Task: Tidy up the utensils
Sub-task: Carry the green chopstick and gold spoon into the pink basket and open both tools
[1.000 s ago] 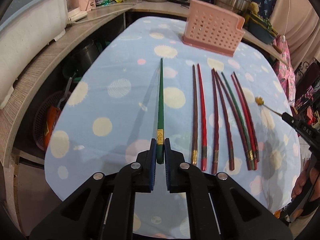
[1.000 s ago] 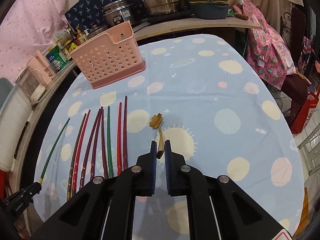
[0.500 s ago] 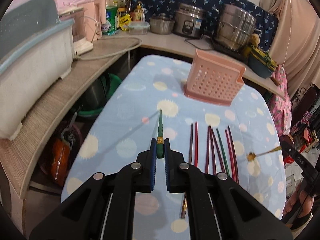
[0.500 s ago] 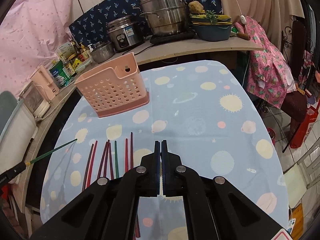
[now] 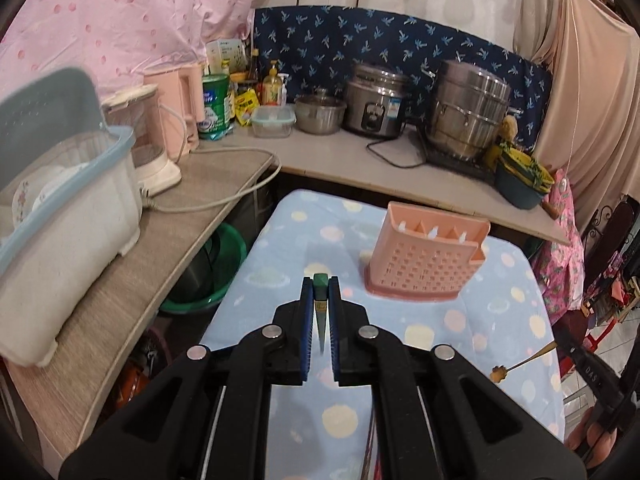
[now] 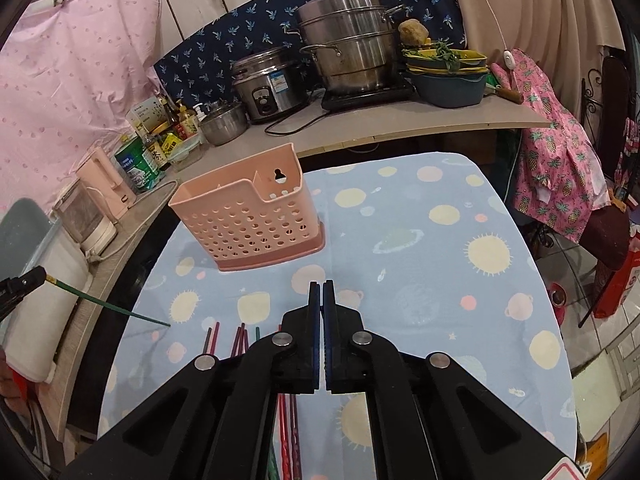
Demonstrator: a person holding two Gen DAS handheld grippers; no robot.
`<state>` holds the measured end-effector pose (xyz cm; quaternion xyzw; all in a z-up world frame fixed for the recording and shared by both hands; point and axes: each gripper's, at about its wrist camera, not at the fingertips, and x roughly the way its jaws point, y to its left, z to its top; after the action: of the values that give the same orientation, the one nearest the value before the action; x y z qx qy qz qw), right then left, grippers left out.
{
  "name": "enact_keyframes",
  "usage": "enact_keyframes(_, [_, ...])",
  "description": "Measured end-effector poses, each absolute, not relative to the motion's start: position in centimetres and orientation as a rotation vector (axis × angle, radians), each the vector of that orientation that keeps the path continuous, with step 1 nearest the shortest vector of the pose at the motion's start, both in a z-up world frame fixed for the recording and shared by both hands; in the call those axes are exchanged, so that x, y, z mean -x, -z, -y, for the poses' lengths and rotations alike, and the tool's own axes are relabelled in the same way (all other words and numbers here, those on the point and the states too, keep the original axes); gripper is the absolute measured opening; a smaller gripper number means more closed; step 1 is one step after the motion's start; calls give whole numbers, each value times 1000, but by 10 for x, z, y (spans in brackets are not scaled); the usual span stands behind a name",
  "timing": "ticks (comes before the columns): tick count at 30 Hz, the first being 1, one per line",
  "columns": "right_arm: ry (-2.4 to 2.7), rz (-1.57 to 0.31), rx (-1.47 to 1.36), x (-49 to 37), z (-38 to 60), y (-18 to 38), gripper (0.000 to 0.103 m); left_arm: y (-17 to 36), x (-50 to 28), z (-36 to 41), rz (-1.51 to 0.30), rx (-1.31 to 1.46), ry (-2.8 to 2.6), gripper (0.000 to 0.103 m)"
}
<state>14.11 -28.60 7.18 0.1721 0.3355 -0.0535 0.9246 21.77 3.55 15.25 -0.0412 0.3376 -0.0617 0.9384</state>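
My left gripper [image 5: 320, 284] is shut on a green chopstick [image 5: 319, 280], which I see end-on with its thin tip hanging below the jaws. From the right wrist view the same chopstick [image 6: 108, 306] slants down over the table's left edge from that gripper [image 6: 38, 274]. My right gripper [image 6: 322, 292] is shut; nothing shows between its pads in its own view. In the left wrist view it [image 5: 562, 341] holds a small gold spoon [image 5: 520, 364] with a flower-shaped head above the cloth. The pink perforated utensil holder [image 5: 428, 260] [image 6: 248, 216] stands upright ahead of both grippers. Several red and dark chopsticks [image 6: 240, 336] lie on the table, partly hidden under my right gripper.
The table wears a blue cloth with pale circles [image 6: 420, 240]. A counter behind it [image 5: 340, 156] carries a rice cooker [image 5: 376, 106], a steamer pot [image 5: 468, 116] and a pink kettle [image 5: 176, 116]. A white dish rack [image 5: 60, 208] sits on the left counter. A chair with pink cloth [image 6: 560, 176] stands to the right.
Both grippers have risen above the table with their utensils. The green chopstick left the cloth and now hangs from the left jaws. The right jaws closed tighter on the spoon.
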Motion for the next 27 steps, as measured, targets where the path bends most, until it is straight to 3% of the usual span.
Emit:
enact_keyframes(15, [51, -526, -371, -253, 296, -151, 2, -277, -291, 9, -428, 158, 253, 7])
enact_keyframes(21, [50, -532, -369, -295, 296, -152, 2, -272, -331, 34, -432, 146, 249, 7])
enact_keyframes(27, [50, -597, -346, -321, 291, -126, 2, -230, -362, 50, -521, 130, 241, 7])
